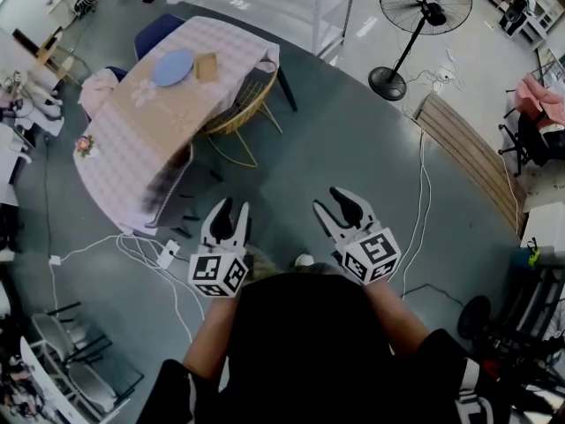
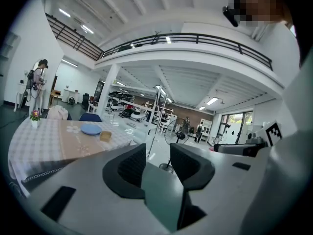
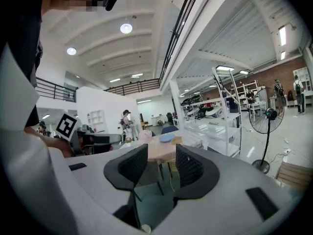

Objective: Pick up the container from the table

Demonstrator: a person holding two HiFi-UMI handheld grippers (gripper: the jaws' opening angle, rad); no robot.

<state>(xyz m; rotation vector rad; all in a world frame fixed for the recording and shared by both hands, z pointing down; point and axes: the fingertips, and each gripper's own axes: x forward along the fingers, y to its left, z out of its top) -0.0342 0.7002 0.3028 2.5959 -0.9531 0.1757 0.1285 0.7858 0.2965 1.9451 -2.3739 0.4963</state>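
The container (image 1: 206, 65) is a small tan box on a long table (image 1: 132, 140) with a pale checked cloth, far ahead to the upper left. It lies beside a blue plate (image 1: 172, 67). The left gripper (image 1: 234, 208) and the right gripper (image 1: 329, 200) are held side by side over the grey floor, well short of the table. Both are open with nothing between the jaws. The left gripper view has the container (image 2: 105, 135) small beyond the left gripper (image 2: 157, 155). In the right gripper view the container (image 3: 176, 140) and the table show between the jaws of the right gripper (image 3: 161, 156).
A yellow wire chair (image 1: 243, 104) and a blue chair (image 1: 159, 32) stand at the table. A small flower pot (image 1: 85, 145) sits on its near end. White cables and a power strip (image 1: 166, 253) lie on the floor below it. A pedestal fan (image 1: 424, 11) and a wooden bench (image 1: 468, 153) stand at right.
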